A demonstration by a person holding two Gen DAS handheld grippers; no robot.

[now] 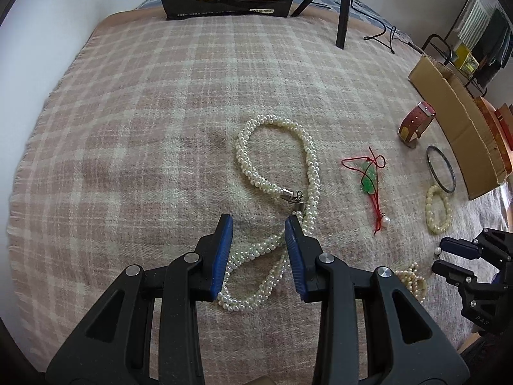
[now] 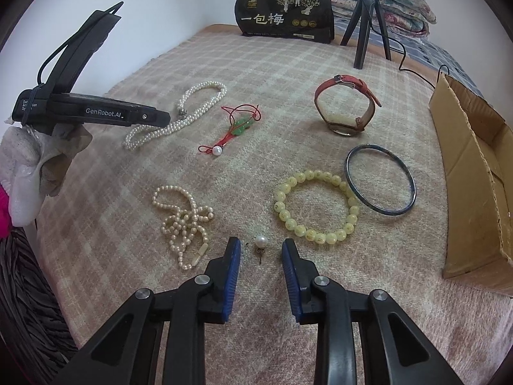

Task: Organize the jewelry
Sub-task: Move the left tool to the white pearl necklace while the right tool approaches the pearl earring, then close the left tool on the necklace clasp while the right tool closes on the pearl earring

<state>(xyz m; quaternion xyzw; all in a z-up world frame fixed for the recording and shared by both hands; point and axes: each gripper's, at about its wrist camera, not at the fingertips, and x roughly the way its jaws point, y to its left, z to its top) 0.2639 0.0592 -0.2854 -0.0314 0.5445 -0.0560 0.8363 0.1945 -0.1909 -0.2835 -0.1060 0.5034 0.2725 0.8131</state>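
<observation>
Nothing looks sorted yet: the box (image 2: 474,192) at the bed's right edge seems empty, all jewelry lies on the blanket (image 2: 288,64), left gripper (image 1: 258,253) open over the necklace (image 1: 275,160), right gripper (image 2: 261,276) open around the earring (image 2: 260,243).

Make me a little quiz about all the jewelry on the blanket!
1. True or false: the right gripper is squeezing the pearl earring.
2. Which touches the yellow bead bracelet? A) red watch B) dark bangle C) jade pendant
3. Fill in: the left gripper hovers open over the twisted ____ necklace.

Key: 1 false; 2 B; 3 pearl.
</observation>
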